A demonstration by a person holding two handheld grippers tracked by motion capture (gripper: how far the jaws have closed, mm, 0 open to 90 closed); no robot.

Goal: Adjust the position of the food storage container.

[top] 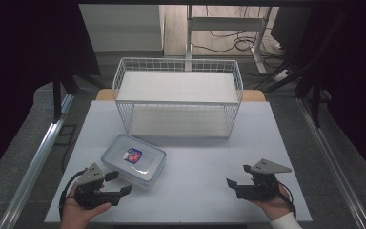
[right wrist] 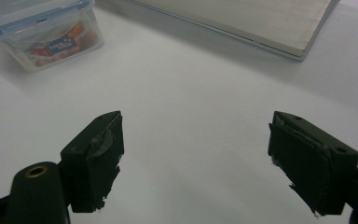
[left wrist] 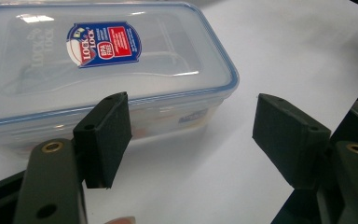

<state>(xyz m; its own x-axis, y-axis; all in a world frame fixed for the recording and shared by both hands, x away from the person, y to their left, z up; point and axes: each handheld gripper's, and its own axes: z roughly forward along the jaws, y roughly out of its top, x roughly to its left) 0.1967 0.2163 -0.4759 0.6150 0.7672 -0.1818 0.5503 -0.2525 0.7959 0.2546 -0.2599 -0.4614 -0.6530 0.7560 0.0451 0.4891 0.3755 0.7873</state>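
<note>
Your left gripper is parked right next to the clear rectangular plastic container with the blue-rimmed snap lid, jaws spread wide and nothing between them. In the left gripper view that container sits just past the left jaw, off to the side of the gap, and the pads aren't touching it. There's a blue and red sticker on the lid, and you can make out something orange inside through the wall in the right gripper view.

The container sits on the white table, front left, just ahead of the white wire basket shelf that stands at the back.

Your right gripper is well apart from the container on the front right, also gaping wide open and holding nothing, just bare tabletop between its jaws.
</note>
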